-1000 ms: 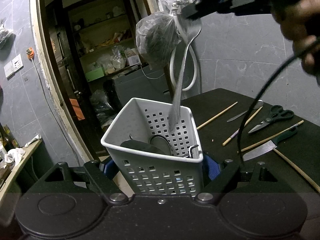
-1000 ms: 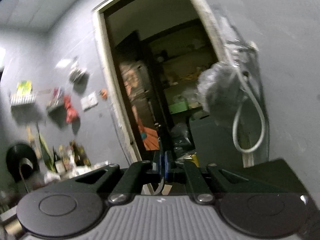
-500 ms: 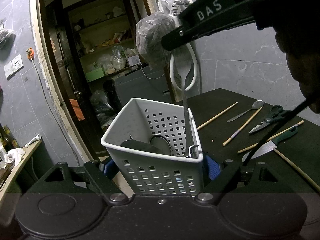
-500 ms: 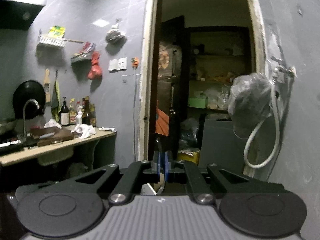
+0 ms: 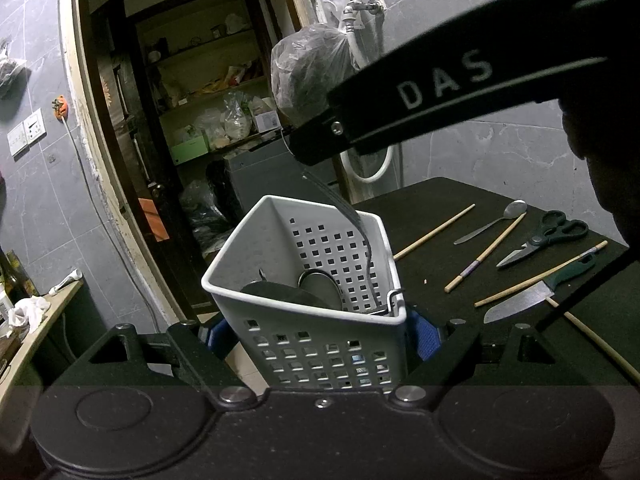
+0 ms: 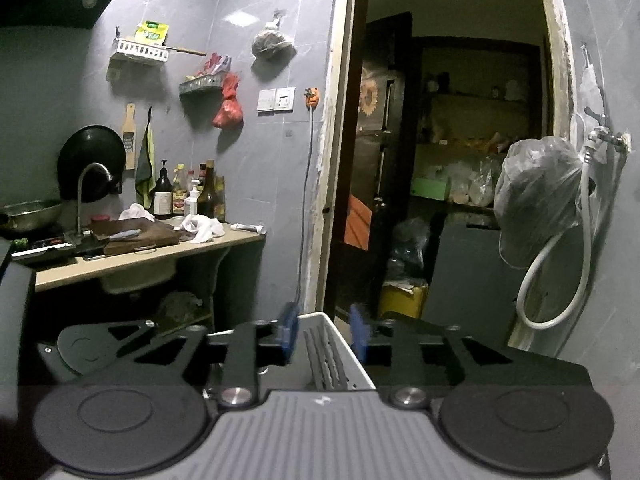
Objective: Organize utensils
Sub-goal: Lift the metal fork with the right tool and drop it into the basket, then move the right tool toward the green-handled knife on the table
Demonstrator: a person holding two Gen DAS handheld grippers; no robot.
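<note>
The right tongs (image 6: 322,334) have swung over the basket (image 5: 304,328), jaws opening, fork (image 5: 352,224) released inside, leaning toward eleven o'clock. Left tongs (image 5: 320,336) grasp the basket; the spoon (image 5: 492,224) lies at two o'clock on the counter (image 5: 432,216).

Black gripper (image 5: 316,148) lettered "DAS"

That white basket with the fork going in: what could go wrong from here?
The fork leans on the white basket rim with its tines sticking out; as the right gripper jaws open off it, it might tip out. The left gripper pinches the basket at the table edge, so a slip could drop it. The knife lies among chopsticks, awkward to pick cleanly.
</note>
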